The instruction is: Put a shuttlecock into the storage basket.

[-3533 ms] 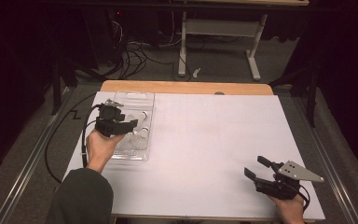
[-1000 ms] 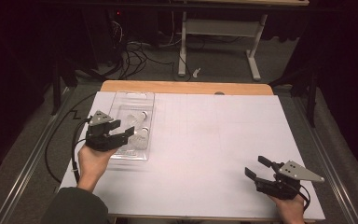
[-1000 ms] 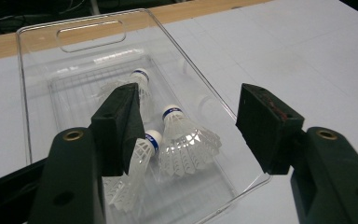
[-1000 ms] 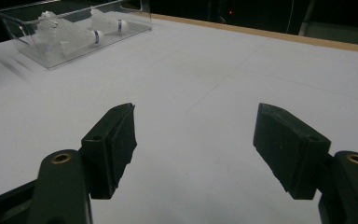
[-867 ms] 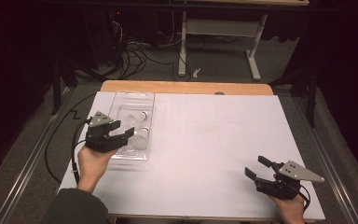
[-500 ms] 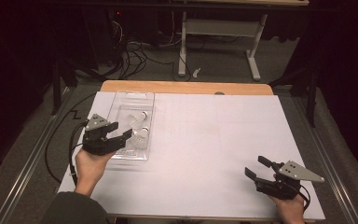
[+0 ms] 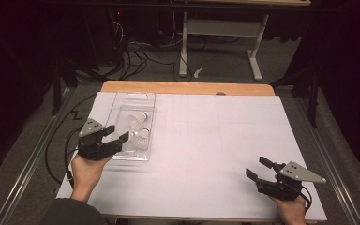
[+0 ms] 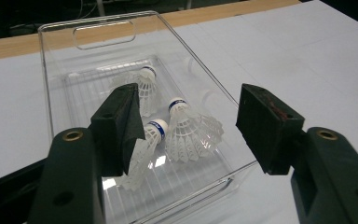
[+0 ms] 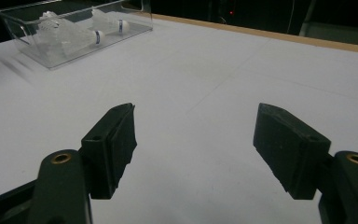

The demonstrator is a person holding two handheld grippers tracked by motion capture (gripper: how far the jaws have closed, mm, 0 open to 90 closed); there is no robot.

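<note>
Left gripper (image 8: pixel 186 116) spread wide, gripping nothing, poised just above the near end of the clear rectangular plastic tray (image 8: pixel 56 70) (handle slot at its far end). Inside, three white feathered shuttlecocks (image 8: pixel 189 128), counted. Right gripper (image 9: pixel 196 140) likewise wide apart, empty, over bare white table (image 9: pixel 214 70).

left gripper (image 7: pixel 118 136): black jaws, brass screws behind pads, grey triangular plate, black cable
right gripper (image 7: pixel 258 168): same build

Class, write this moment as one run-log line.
left claw: open, above box edge | shuttlecocks: three, in clear box | right claw: open, empty, over table
</note>
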